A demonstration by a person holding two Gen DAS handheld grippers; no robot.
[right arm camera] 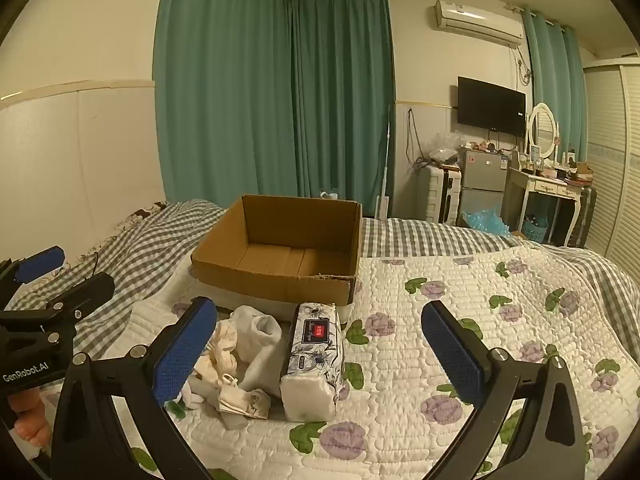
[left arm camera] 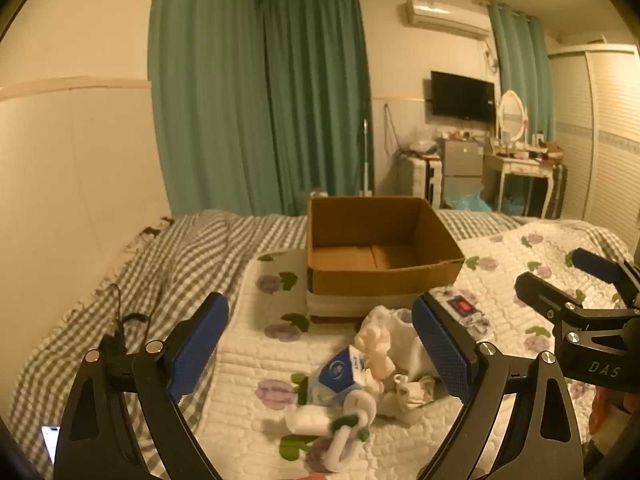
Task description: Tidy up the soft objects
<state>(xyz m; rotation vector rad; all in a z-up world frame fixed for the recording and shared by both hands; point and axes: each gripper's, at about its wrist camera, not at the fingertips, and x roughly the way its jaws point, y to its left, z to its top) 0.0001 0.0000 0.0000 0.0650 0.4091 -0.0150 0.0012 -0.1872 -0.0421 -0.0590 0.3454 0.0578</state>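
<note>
**Left wrist view: both claws open over a heap of soft things on the bed**

Left wrist camera has the left claw (left arm camera: 320,352) spread wide, nothing between its blue pads, hovering over the pile of white socks and cloths (left arm camera: 384,356) at centre bottom of the frame. A blue-and-white packet (left arm camera: 336,376) lies among them on the flowered quilt (left arm camera: 248,360). Just behind the pile, mid-frame, sits the open cardboard box (left arm camera: 380,276), with nothing visible inside.

From the right wrist camera, the right claw (right arm camera: 320,352) is also wide open and holds nothing. A wrapped tissue pack (right arm camera: 314,360) lies at lower centre, touching the sock pile's right side. The box stands just above it in the frame. The checked bedsheet (right arm camera: 144,248) shows at the left.
</note>
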